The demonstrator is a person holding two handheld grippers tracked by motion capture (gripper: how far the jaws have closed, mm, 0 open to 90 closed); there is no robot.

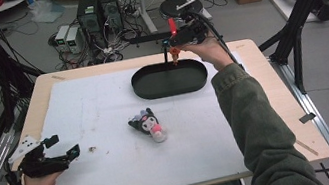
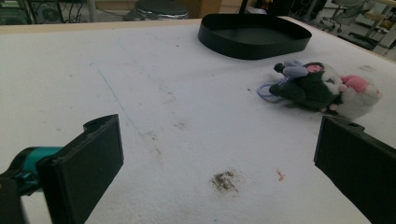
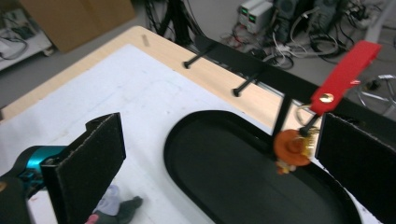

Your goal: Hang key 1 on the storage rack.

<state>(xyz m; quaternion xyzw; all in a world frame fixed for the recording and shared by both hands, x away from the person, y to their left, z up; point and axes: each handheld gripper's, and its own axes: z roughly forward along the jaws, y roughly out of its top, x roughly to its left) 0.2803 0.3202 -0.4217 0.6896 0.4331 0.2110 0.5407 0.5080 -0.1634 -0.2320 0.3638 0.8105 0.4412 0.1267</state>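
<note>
The right claw [image 1: 174, 45] hung over the far rim of the black tray [image 1: 144, 90], its jaws spread as wide as they went. An orange charm [image 3: 291, 150] on a red strap [image 3: 344, 74] dangled beside one jaw pad. The strap seemed to hang against or catch on that pad rather than being squeezed, so I judged the charm was being let go into the tray, though I couldn't be sure it was fully free. The hand reached well across the bench [image 1: 275, 99], the sleeve stretched along the right side, which made sense if the tray was where things were meant to end up.

The plush toy [image 1: 149, 124] lay on its side on the white mat [image 1: 103, 102], near the middle, well short of the tray and apart from both claws. It looked like the next thing to be collected, lying in open space with nothing crowding it.

The left claw [image 1: 63, 149] rested low at the near left corner, jaws apart and holding nothing, pointed roughly toward the toy. From its own camera the toy [image 2: 322, 88] sat ahead and to one side, the tray [image 2: 254, 42] beyond. It seemed parked there to keep out of the right arm's way, ready if needed. A small dark smudge [image 2: 225, 180] marked the mat just ahead of it.
</note>
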